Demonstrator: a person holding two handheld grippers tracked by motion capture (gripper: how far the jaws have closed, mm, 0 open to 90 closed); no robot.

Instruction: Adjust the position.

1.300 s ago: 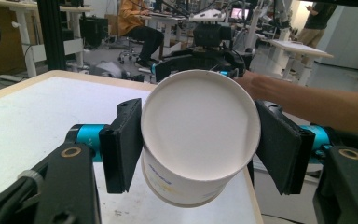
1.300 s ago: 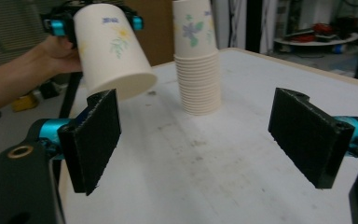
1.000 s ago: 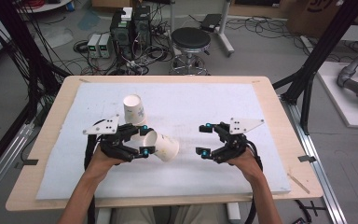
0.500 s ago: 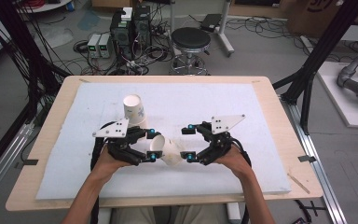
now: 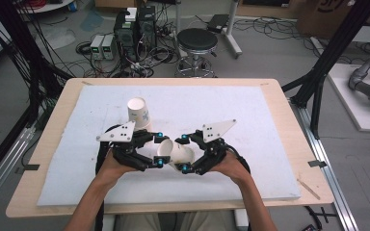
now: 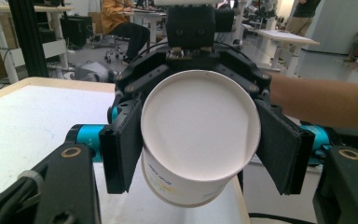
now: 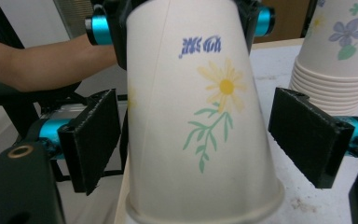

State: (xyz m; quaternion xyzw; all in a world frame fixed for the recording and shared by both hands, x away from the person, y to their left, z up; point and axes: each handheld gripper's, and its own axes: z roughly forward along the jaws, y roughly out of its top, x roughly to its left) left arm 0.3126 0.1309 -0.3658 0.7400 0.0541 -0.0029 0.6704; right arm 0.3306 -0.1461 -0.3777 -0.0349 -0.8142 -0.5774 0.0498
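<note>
A white paper cup (image 5: 174, 152) with a flower print lies level above the white mat (image 5: 250, 115), between my two grippers. My left gripper (image 5: 160, 150) is shut on its narrow end. In the left gripper view the pads (image 6: 123, 149) press both sides of the cup's round end (image 6: 200, 123). My right gripper (image 5: 184, 153) faces it, open, with a jaw on each side of the cup. In the right gripper view its pads (image 7: 91, 140) stand off the cup's wall (image 7: 200, 121). A stack of matching cups (image 5: 138, 113) stands on the mat behind the left gripper, and is also in the right gripper view (image 7: 335, 60).
The mat covers most of a wooden table (image 5: 294, 139). Black frame posts (image 5: 332, 53) flank the table. A stool (image 5: 197, 43) and computer boxes (image 5: 135, 29) stand on the floor beyond the far edge.
The right gripper has moved left toward the cup, and its open jaws now sit around it. The left gripper and the cup have hardly moved.
</note>
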